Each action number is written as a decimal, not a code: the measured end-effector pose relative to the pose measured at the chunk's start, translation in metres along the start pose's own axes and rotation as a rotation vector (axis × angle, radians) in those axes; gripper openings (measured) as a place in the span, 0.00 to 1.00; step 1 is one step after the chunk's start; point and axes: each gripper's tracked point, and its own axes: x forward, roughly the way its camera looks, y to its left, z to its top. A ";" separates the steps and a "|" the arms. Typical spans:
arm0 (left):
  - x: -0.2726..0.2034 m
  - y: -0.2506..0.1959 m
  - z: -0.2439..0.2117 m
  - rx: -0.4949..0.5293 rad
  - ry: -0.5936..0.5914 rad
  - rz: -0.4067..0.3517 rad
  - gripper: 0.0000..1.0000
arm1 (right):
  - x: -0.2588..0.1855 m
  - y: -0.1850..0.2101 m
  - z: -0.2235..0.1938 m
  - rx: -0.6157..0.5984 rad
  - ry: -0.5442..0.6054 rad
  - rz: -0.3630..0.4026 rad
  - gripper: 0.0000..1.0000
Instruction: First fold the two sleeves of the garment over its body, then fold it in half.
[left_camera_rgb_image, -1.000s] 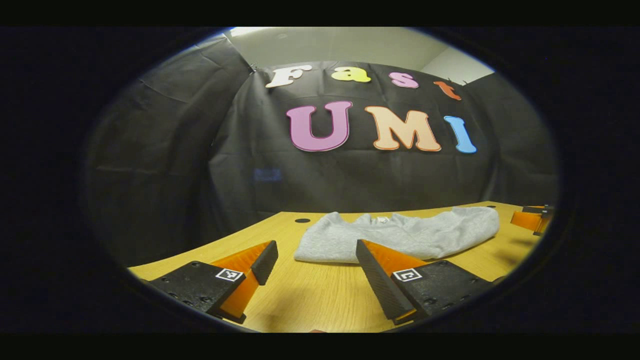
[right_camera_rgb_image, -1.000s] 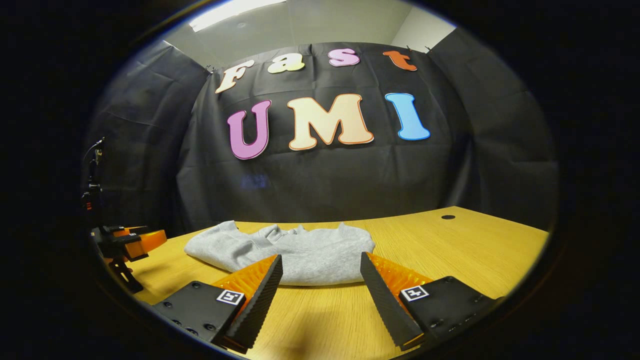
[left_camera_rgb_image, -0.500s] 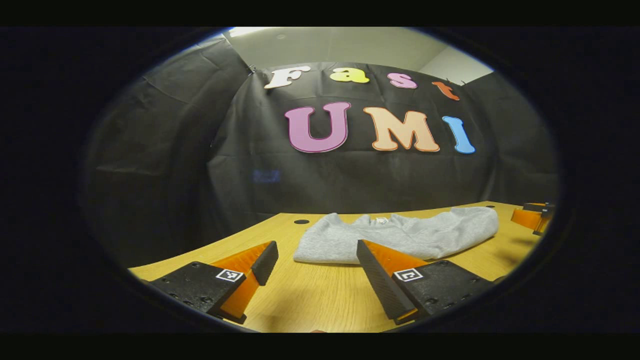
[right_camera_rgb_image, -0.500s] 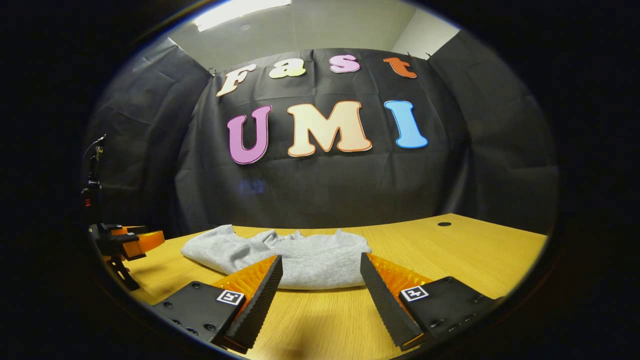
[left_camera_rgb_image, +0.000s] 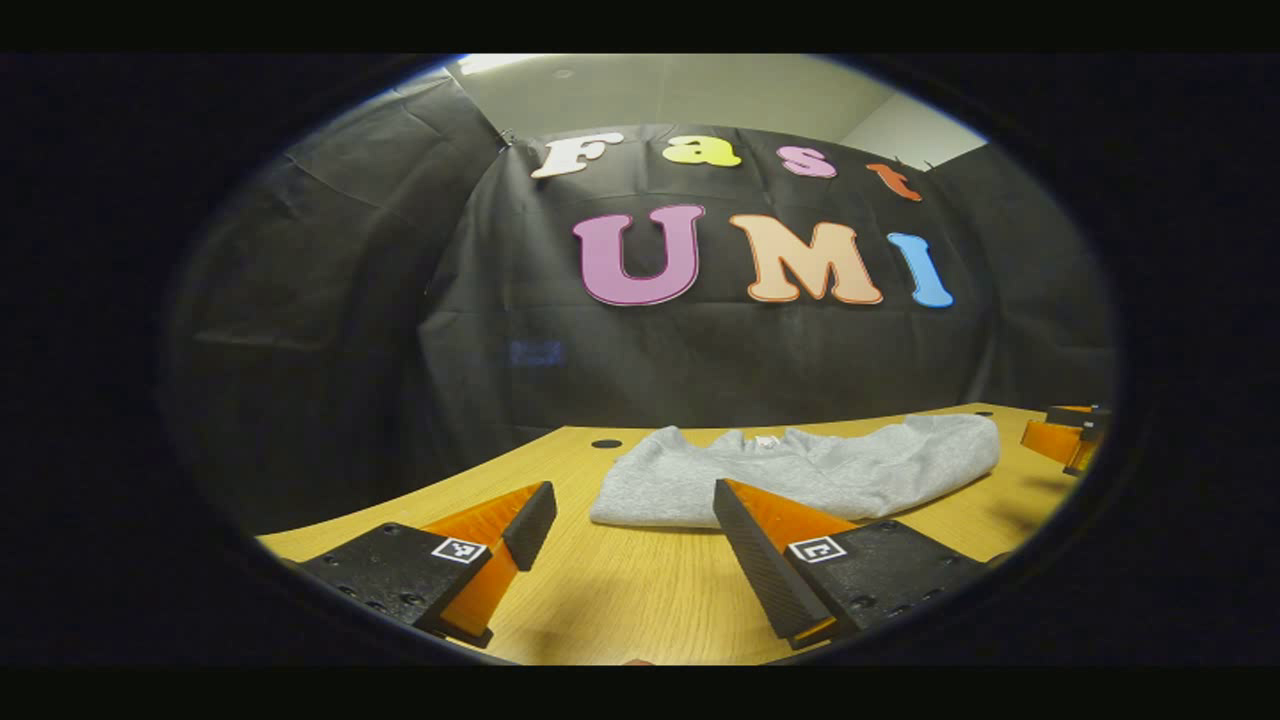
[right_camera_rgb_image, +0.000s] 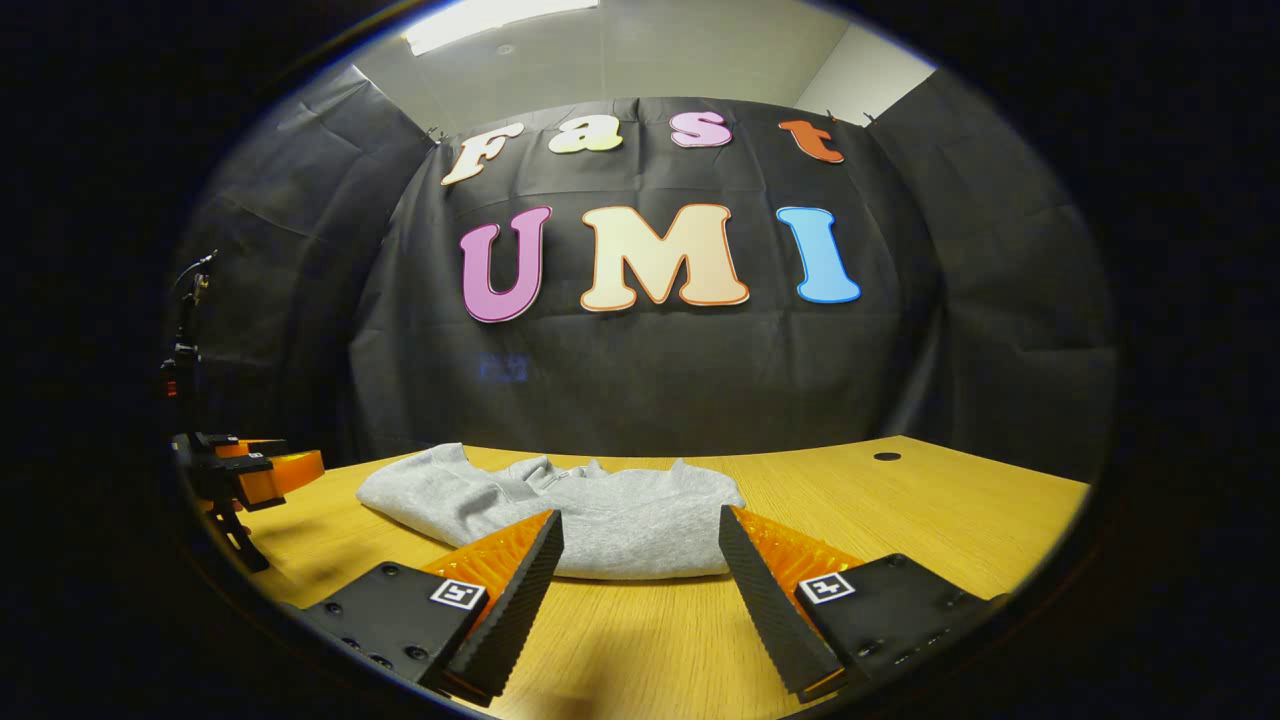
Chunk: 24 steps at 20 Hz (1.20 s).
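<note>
The grey garment (left_camera_rgb_image: 800, 475) is lying folded near the tabletop's (left_camera_rgb_image: 640, 590) far edge, while the left gripper (left_camera_rgb_image: 635, 520) and right gripper (right_camera_rgb_image: 640, 545) are hovering wide-spread and empty.

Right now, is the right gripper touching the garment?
Apart. In the right gripper view, the right gripper is open, with bare table between its fingertips; the grey garment lies beyond them.

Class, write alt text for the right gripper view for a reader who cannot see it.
A folded light grey fabric garment lies on a yellow wooden table, just beyond the right gripper, whose jaws stand open and hold nothing. The left gripper hovers at the table's left edge.
</note>
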 end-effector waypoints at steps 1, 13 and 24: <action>0.000 0.000 0.001 0.000 0.000 0.000 0.93 | 0.000 0.000 -0.001 0.000 0.001 -0.001 0.97; -0.001 0.000 0.001 0.001 0.000 0.000 0.93 | 0.000 0.000 0.000 0.000 0.001 -0.003 0.97; -0.001 0.001 0.001 0.002 0.000 -0.001 0.92 | 0.000 0.001 0.000 0.001 0.002 0.002 0.97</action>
